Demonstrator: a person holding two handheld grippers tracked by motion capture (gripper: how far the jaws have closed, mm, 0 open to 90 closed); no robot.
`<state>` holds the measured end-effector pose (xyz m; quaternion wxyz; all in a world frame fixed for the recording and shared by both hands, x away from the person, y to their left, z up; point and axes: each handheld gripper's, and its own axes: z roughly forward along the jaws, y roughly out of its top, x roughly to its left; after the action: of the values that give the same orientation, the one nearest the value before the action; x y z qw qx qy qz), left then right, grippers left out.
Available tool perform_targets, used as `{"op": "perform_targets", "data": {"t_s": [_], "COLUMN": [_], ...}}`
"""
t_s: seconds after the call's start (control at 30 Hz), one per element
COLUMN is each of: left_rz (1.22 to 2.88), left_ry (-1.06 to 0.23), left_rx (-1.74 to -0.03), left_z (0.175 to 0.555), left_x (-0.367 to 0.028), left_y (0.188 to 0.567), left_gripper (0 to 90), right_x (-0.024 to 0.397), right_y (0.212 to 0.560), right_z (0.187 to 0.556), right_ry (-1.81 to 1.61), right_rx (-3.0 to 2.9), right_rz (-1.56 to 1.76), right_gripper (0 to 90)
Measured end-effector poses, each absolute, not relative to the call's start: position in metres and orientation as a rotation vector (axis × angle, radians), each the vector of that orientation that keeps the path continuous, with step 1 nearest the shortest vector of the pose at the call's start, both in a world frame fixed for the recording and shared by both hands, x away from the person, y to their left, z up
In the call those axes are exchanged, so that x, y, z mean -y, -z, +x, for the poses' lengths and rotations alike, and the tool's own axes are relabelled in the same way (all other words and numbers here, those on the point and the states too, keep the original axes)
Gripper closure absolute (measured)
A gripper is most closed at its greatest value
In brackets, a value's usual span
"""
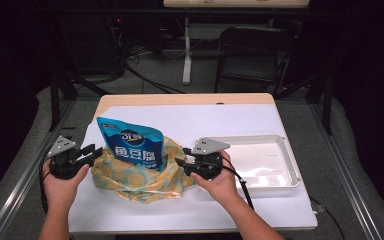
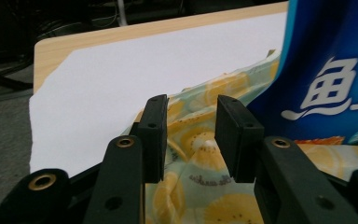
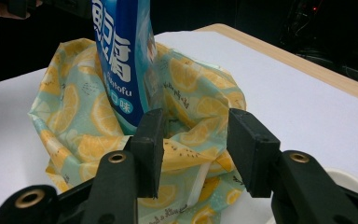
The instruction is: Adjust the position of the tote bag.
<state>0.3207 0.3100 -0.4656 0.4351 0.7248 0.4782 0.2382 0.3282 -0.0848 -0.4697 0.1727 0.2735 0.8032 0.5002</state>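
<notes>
My left gripper [image 1: 91, 154] and right gripper [image 1: 181, 164] have spread jaws, pinching nothing. The blue snack pack [image 1: 130, 143] stands in the lemon bag [image 1: 135, 181] mid-surface. A bump could tip it.

Left gripper [image 1: 91, 154] with jaws parted; right gripper [image 1: 180, 164] likewise, both hands low, facing inward.
</notes>
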Motion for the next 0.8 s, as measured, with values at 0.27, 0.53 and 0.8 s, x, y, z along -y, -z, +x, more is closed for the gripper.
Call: {"op": "perform_targets", "data": {"t_s": [0.27, 0.53, 0.8], "left_rz": [1.824, 1.84, 1.851], "left_ry": [-0.604, -0.607, -0.58], "left_rx": [-1.121, -1.1, -1.063], "left_z": [0.318, 0.315, 0.314], "left_x": [-0.305, -0.302, -0.296], "left_y": [0.46, 0.454, 0.452], "left_gripper": [60.8, 59.8, 59.8], "right_x": [0.082, 0.079, 0.076], "right_y": [0.47, 0.472, 0.473], "right_z": [0.325, 0.324, 0.323], "right_ry": [-1.413, -1.421, -1.425], "right_rx": [-2.285, -2.306, -2.313], "right_rz": [0.754, 0.744, 0.736], "right_gripper": [56.5, 58.4, 60.6]}}
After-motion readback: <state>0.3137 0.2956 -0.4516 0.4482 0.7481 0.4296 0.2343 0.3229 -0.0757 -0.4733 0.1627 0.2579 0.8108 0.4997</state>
